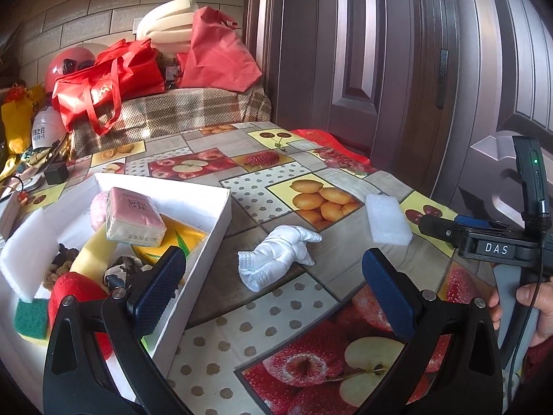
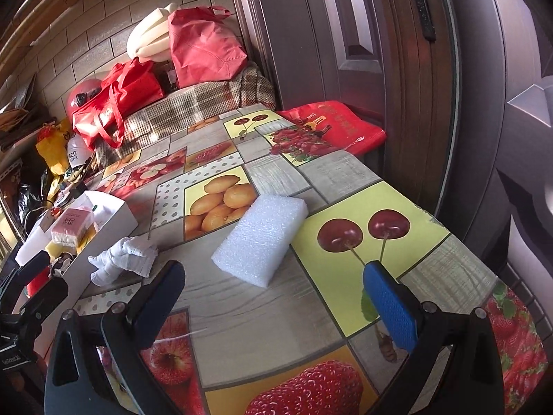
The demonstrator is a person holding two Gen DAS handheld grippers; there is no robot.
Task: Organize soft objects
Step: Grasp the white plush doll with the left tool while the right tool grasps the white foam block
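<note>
While 2 soft things lie loose on worktop, both grippers empty, fingers apart. White sock bundle beside box: light, limp, pinch mid-roll. Foam block nearer right edge: probably featherlight, squashy; grip across short sides.

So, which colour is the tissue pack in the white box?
Pink tissue pack, seen best in the left wrist view.

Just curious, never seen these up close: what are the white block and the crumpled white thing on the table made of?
White block: looks like packing foam, matte with a bubbly grain. Crumpled white thing: probably knitted cotton, ribbed cuff visible, maybe a sock.
</note>
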